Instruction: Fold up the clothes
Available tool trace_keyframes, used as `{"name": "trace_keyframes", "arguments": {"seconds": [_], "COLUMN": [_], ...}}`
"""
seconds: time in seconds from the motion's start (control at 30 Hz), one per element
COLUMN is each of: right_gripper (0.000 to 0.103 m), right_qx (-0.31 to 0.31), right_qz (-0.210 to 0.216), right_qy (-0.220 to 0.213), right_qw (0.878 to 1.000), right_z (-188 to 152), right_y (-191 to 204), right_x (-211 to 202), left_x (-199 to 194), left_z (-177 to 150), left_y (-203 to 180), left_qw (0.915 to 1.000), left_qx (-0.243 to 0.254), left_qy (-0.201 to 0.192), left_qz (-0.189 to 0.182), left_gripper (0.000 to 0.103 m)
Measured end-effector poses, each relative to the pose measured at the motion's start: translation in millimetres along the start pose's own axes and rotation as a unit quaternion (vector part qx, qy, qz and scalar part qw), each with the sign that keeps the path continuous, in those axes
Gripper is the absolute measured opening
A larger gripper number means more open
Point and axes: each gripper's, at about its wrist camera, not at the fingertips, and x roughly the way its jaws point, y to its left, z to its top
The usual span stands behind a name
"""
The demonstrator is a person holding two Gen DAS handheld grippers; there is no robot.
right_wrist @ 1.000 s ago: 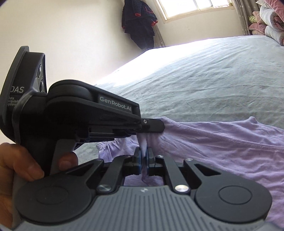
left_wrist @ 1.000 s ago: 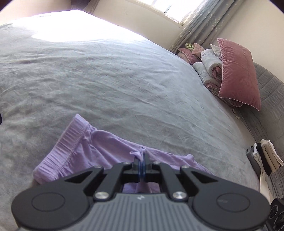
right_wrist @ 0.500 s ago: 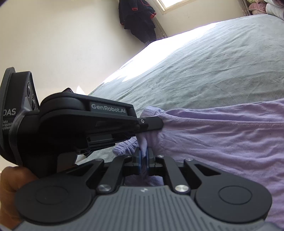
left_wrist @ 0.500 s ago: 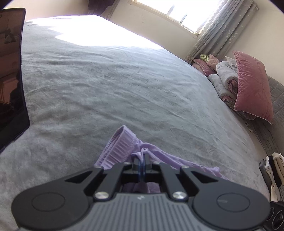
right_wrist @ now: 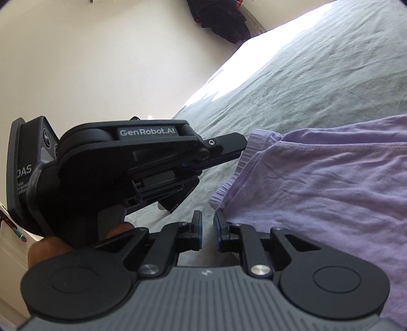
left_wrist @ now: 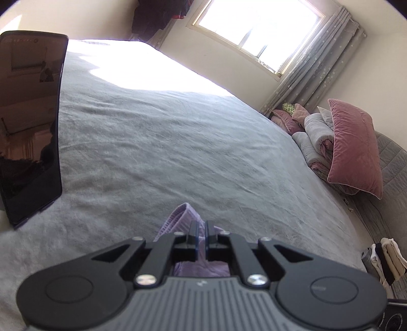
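The lilac garment (right_wrist: 330,183) runs off the right edge; the left gripper's (left_wrist: 201,234) body hides its near folds.

I see grey bedspread (left_wrist: 178,142) across wide bed, sunlit patch at far end. Dark phone screen (left_wrist: 30,122) upright at my left edge. Pink velvet pillow (left_wrist: 356,147) leans on grey headboard (left_wrist: 391,163), rolled grey bedding (left_wrist: 315,132) just beside it. Window (left_wrist: 257,30) with grey curtain (left_wrist: 315,66). Dark clothes (right_wrist: 218,17) hang on far wall. Folded stack (left_wrist: 386,259) at right edge.

Right tool (right_wrist: 207,224) opening, off garment (right_wrist: 330,183).
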Motion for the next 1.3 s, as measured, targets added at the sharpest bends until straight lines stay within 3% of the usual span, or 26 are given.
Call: {"name": "trace_keyframes", "arguments": {"seconds": [0.13,0.2,0.27,0.47,0.6,0.77,0.87,0.97,1.07,1.2,1.3], "right_gripper": [0.018,0.022,0.038,0.039,0.043,0.043,0.043,0.043,0.046,0.052,0.052], "right_qx": [-0.013,-0.012,-0.01,-0.005,0.048,-0.013,-0.07,-0.149,-0.211,-0.201,-0.173], "right_qz": [-0.024,-0.043,-0.062,-0.135,-0.16,-0.259,-0.284,-0.291,-0.317,-0.312,-0.304], "right_qy": [-0.003,-0.019,-0.035,-0.081,-0.131,-0.152,-0.145,-0.096,-0.064,-0.057,-0.057], "right_qw": [1.0,0.999,0.997,0.987,0.977,0.954,0.945,0.94,0.923,0.927,0.935], "right_z": [-0.3,0.5,1.3,0.9,-3.3,-9.5,-19.0,-30.7,-44.4,-42.6,-40.0], "right_y": [-3.5,-12.1,-21.6,-51.0,-77.8,-94.3,-92.5,-86.7,-89.9,-101.5,-107.6], "right_x": [-25.3,-44.6,-65.0,-130.4,-185.6,-213.7,-214.9,-201.1,-190.4,-212.2,-234.3], "left_x": [14.5,27.6,37.6,28.1,7.4,9.2,22.4,29.7,23.4,14.0,7.7], "left_z": [-10.5,-15.7,-19.0,-17.3,-19.4,-41.8,-64.6,-79.5,-80.9,-68.0,-63.9], "left_y": [-11.2,-15.0,-15.4,-15.3,-32.7,-66.5,-81.2,-81.7,-71.9,-49.9,-49.8], "left_qw": [0.9993,0.9987,0.9987,0.9964,0.9971,0.9947,0.9876,0.9799,0.9754,0.9767,0.9833], "left_qx": [0.025,0.032,0.034,0.018,0.023,0.098,0.157,0.196,0.214,0.19,0.154], "left_qy": [0.021,0.037,0.037,-0.034,-0.057,-0.031,-0.005,0.015,0.008,-0.003,-0.006], "left_qz": [-0.02,-0.01,0.011,0.076,0.045,-0.01,0.005,0.034,0.054,0.1,0.096], "left_gripper": [0.003,0.003,0.003,0.003,0.005,0.021,0.024,0.024,0.024,0.024,0.032]}}
